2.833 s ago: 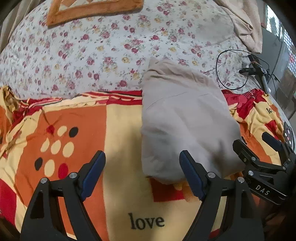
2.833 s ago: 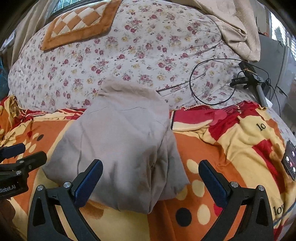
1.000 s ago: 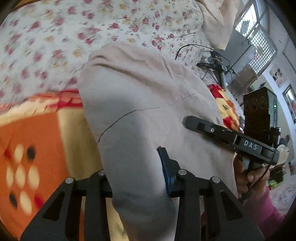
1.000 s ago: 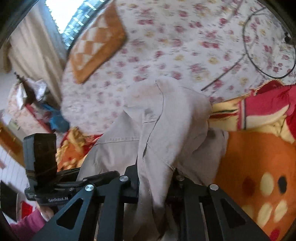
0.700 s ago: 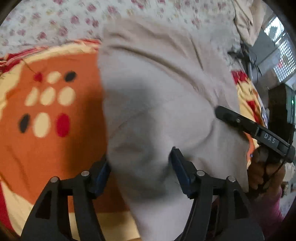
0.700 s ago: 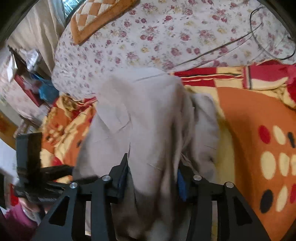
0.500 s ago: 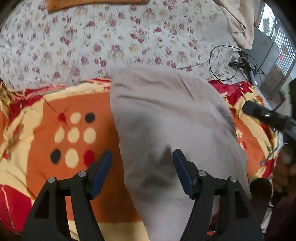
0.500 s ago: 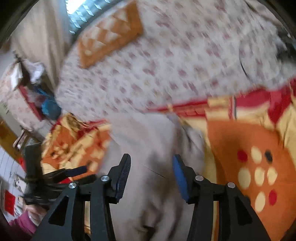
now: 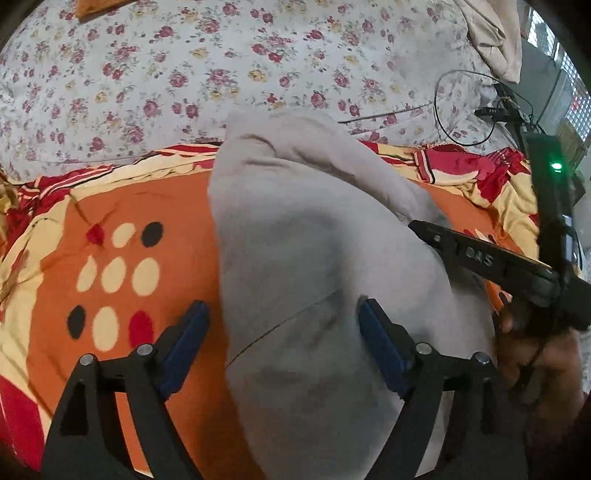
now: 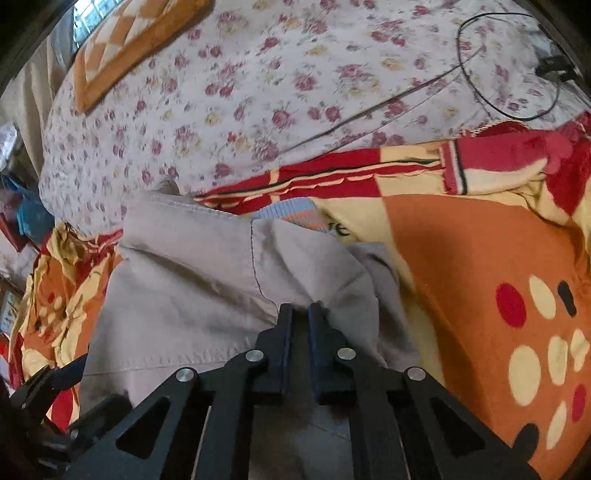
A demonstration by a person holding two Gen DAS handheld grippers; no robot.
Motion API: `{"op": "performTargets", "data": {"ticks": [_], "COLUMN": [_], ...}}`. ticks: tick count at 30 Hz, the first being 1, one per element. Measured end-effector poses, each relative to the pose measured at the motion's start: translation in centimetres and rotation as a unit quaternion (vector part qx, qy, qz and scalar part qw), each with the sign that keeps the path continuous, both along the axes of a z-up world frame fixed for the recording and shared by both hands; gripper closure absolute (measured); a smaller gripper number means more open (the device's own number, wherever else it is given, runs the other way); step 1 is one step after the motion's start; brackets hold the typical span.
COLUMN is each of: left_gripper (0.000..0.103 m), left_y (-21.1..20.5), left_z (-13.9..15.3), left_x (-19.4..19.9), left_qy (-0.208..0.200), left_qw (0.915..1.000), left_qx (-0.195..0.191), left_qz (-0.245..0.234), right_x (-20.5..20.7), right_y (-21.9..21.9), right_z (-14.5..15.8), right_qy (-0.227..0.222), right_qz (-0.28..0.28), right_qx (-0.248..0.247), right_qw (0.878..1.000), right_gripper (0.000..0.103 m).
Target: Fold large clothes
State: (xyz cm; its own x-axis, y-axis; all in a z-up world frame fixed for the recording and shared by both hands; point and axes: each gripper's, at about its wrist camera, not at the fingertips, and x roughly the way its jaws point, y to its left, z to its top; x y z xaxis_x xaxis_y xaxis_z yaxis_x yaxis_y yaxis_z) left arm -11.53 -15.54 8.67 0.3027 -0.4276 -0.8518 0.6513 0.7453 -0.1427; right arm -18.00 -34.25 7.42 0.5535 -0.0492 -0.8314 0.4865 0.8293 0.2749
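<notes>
A folded beige-grey garment (image 9: 314, 266) lies on the orange, red and yellow blanket (image 9: 110, 266). My left gripper (image 9: 284, 321) is open, its blue-padded jaws straddling the garment's near end without pinching it. The right gripper's body (image 9: 491, 258) reaches in over the garment's right side. In the right wrist view my right gripper (image 10: 300, 310) is shut on a fold of the garment (image 10: 184, 280). The left gripper (image 10: 44, 376) shows at the lower left edge.
A floral sheet (image 9: 184, 66) covers the bed beyond the blanket (image 10: 480, 258). A black cable loop (image 9: 465, 107) and a small device lie at the far right. An orange checkered cushion (image 10: 125, 48) lies at the far left. A beige cloth (image 9: 491, 33) hangs at top right.
Both grippers let go of the garment and it settled on the blanket. The right gripper then closed again on a fold of it. The left jaws stay open over it.
</notes>
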Motion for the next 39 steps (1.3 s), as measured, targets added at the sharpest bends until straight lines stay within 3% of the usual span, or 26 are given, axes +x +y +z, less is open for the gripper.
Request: {"op": "performTargets", "data": {"ticks": [4, 8, 12, 16, 19, 22, 26, 29, 39], "left_gripper": [0.019, 0.019, 0.013, 0.003, 0.002, 0.002, 0.002, 0.002, 0.002], "left_y": [-0.7, -0.4, -0.5, -0.4, -0.3, -0.1, -0.4, 0.1, 2.1], "left_z": [-0.1, -0.1, -0.5, -0.5, -0.7, -0.5, 1.5, 3.3, 4.9], "left_x": [-0.2, -0.4, -1.0, -1.3, -1.4, -1.3, -2.2, -2.9, -1.8], "left_qy": [-0.006, -0.009, -0.011, -0.032, -0.024, -0.021, -0.071, -0.115, -0.097], "left_qw": [1.0000, 0.9999, 0.9998, 0.9986, 0.9987, 0.9991, 0.9958, 0.9924, 0.9934], "left_qx": [-0.001, -0.003, 0.008, 0.027, 0.024, 0.023, 0.054, 0.041, -0.009], "left_qz": [-0.001, 0.006, 0.016, 0.033, 0.037, 0.029, 0.019, 0.018, 0.061], "right_x": [-1.4, -4.8, -5.5, -7.0, -8.2, -9.1, -10.0, -9.8, -8.6], "right_y": [0.8, 2.9, 3.9, 3.5, 3.3, 3.5, 3.8, 3.9, 4.4], "right_z": [2.3, 4.5, 1.7, 4.0, 5.0, 5.2, 5.9, 6.4, 6.7], "right_qy": [-0.001, -0.022, 0.019, -0.017, -0.028, -0.029, -0.038, -0.044, -0.043], "right_qz": [0.013, 0.038, 0.046, 0.037, 0.028, 0.030, 0.024, 0.021, 0.034], "right_qx": [-0.009, -0.051, -0.067, -0.048, -0.050, -0.034, -0.027, -0.028, -0.032], "right_qw": [1.000, 0.998, 0.997, 0.998, 0.998, 0.999, 0.999, 0.998, 0.998], "right_gripper": [0.087, 0.059, 0.058, 0.057, 0.043, 0.042, 0.035, 0.034, 0.030]}}
